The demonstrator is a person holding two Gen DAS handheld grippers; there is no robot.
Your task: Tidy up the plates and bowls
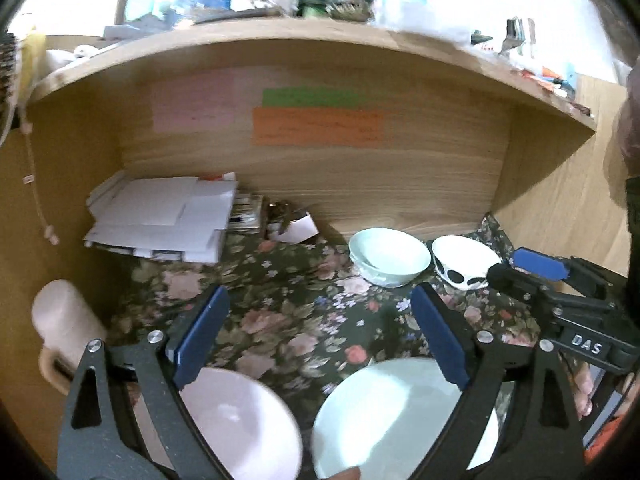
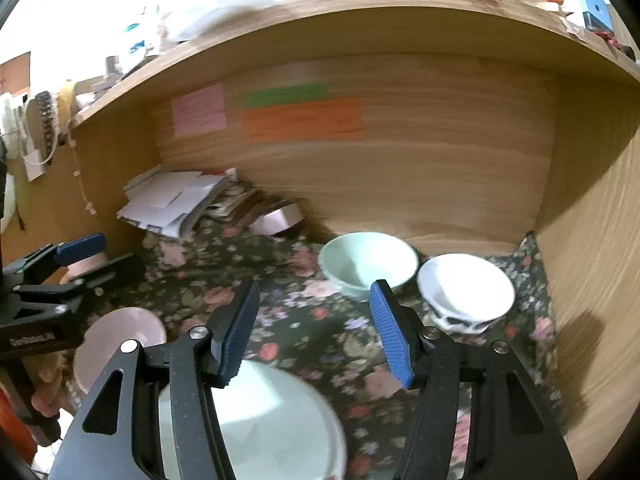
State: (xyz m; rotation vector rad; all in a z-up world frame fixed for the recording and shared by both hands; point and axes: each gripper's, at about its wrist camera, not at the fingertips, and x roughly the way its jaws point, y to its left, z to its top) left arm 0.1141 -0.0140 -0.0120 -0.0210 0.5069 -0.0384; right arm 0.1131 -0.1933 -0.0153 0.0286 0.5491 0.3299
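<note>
The plates and bowls already fall into two groups on the floral cloth [image 1: 280,308] that covers the table, and we read that grouping as the reason for where each piece sits. Toward the far right corner, against the wooden back panel [image 1: 360,168], the mint bowls [image 1: 386,258] sit nested one inside another, with the black-spotted white bowl [image 1: 464,262] just beside them on the right; bowls go with bowls, tucked back out of the way. Along the near edge lie the flat pieces: the pink plate [image 1: 240,420] on the left and the pale green plate [image 1: 384,412] just to its right, close but, as far as we can tell, not overlapping.

The left tongs [image 1: 320,336] stand wide apart above the gap between the two plates, nothing between the blue pads [image 1: 200,340]. The right tongs [image 2: 316,332] stand partly open over the green plate [image 2: 256,420], gripping nothing either. We judge both plates are set down and released, so each hand is free.

The stack of papers [image 1: 160,220] in the far left corner and the pink jug [image 1: 64,320] at the left edge are not part of the sorting; we judge the middle of the table is kept free so the plates could be stacked next
</note>
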